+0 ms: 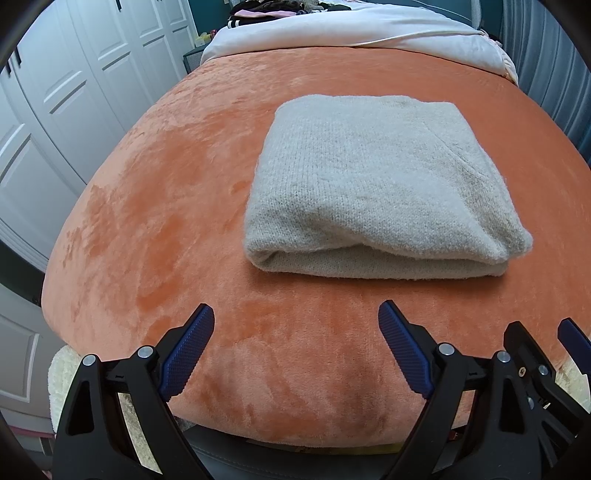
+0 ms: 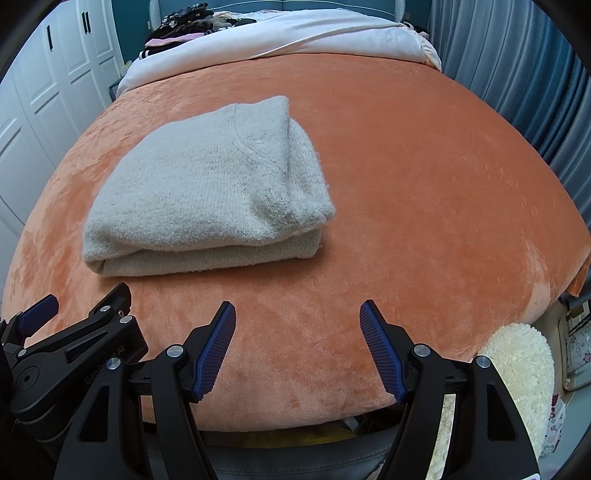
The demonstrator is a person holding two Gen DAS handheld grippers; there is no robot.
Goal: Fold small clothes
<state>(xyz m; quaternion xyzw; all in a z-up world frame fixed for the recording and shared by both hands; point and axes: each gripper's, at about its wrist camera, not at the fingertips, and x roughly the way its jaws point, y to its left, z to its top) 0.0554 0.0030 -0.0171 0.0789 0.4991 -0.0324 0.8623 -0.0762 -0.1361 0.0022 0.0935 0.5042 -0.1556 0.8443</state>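
The folded grey sweater (image 1: pixel 384 184) is lying on the orange blanket (image 1: pixel 166 206), nearer the bed's front edge. The left gripper (image 1: pixel 295 347) and right gripper (image 2: pixel 297 347) are hovering released, holding nothing.

Left wrist view: set low at the near edge of the bed, facing along the orange plush blanket (image 1: pixel 184 184) toward the white quilt (image 1: pixel 332 33); folded cream knitted sweater (image 1: pixel 369 177) near, right of centre.
Right wrist view: same height and heading, set further right; sweater (image 2: pixel 207 184) left of centre.
Shared: blanket, sweater, quilt, white panelled wardrobe doors (image 1: pixel 74 74).
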